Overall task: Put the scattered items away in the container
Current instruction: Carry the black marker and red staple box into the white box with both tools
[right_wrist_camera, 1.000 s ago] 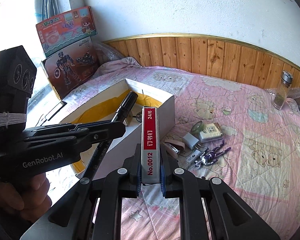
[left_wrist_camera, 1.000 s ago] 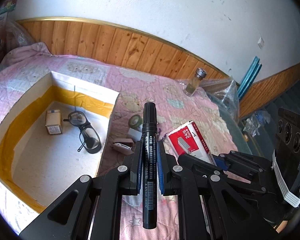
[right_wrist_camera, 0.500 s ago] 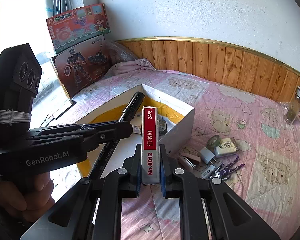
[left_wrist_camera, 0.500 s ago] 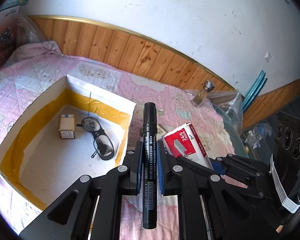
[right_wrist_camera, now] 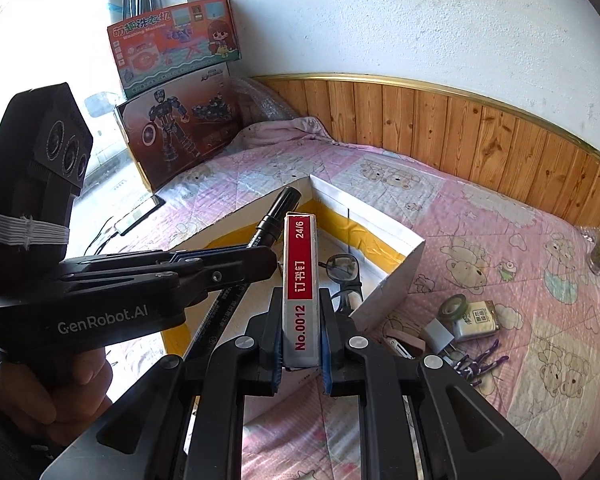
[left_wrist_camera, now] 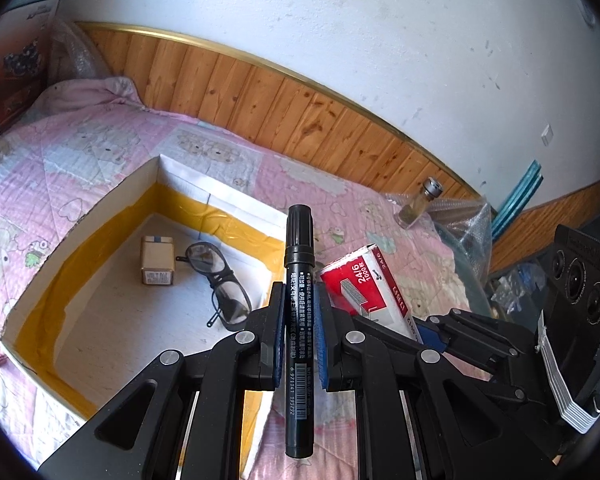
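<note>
Marker (left_wrist_camera: 299,264) hides box (left_wrist_camera: 100,216) wall.

Glasses (left_wrist_camera: 220,284) and small carton (left_wrist_camera: 158,260) inside the box (left_wrist_camera: 100,208); keys (right_wrist_camera: 480,364), tape roll (right_wrist_camera: 454,306) right of it.

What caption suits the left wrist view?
Left gripper clamps a black marker beside the white box holding glasses.

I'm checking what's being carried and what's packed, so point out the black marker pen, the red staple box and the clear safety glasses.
black marker pen (left_wrist_camera: 299,280), left wrist view, on its barrel.
red staple box (right_wrist_camera: 301,280), right wrist view, on its red face.
clear safety glasses (left_wrist_camera: 220,284), left wrist view, on the frame bridge.
</note>
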`<state>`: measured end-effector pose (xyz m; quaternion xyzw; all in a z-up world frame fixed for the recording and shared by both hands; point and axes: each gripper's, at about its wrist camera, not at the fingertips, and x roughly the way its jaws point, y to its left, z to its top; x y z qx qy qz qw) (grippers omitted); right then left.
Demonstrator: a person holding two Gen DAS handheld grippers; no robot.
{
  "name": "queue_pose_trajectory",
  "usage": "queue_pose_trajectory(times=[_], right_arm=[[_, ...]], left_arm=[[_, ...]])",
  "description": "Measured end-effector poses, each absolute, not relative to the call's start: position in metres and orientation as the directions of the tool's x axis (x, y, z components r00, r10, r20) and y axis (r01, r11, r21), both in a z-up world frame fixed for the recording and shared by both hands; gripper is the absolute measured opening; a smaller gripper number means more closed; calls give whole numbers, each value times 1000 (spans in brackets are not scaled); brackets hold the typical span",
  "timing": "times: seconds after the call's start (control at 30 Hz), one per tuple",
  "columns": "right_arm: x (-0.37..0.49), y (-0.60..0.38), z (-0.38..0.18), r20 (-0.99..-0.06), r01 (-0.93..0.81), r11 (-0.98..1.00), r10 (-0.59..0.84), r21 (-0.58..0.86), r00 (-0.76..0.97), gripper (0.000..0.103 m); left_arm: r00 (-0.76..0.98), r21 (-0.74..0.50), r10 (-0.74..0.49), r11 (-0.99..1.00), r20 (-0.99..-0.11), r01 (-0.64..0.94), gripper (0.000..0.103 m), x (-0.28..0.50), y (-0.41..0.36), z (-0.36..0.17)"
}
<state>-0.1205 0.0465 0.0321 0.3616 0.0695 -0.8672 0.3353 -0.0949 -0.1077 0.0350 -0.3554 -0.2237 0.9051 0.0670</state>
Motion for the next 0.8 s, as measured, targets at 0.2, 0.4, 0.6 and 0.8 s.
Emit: queue_pose_trajectory(times=[0.2,0.4,0.6,0.8], right_arm=[[-123,29,32,-678,654,-748,-539,113,-500,15],[-126,14,32,-681,674,-731,-548,107,-486,15],[-129,1,28,-690,687,-719,-552,110,-468,15],[-134,-9,23,-704,691,-713,-552,121,-446,15]], left_arm=[[-743,-464,268,-884,-613,64,13,-94,-125,32],[-749,-469,252,-879,-613,88,13,-93,-142,30],[-742,-471,241,-875,-625,112,13,-93,-153,26],[-723,-467,226,-871,-653,149,13,-96,-163,19]])
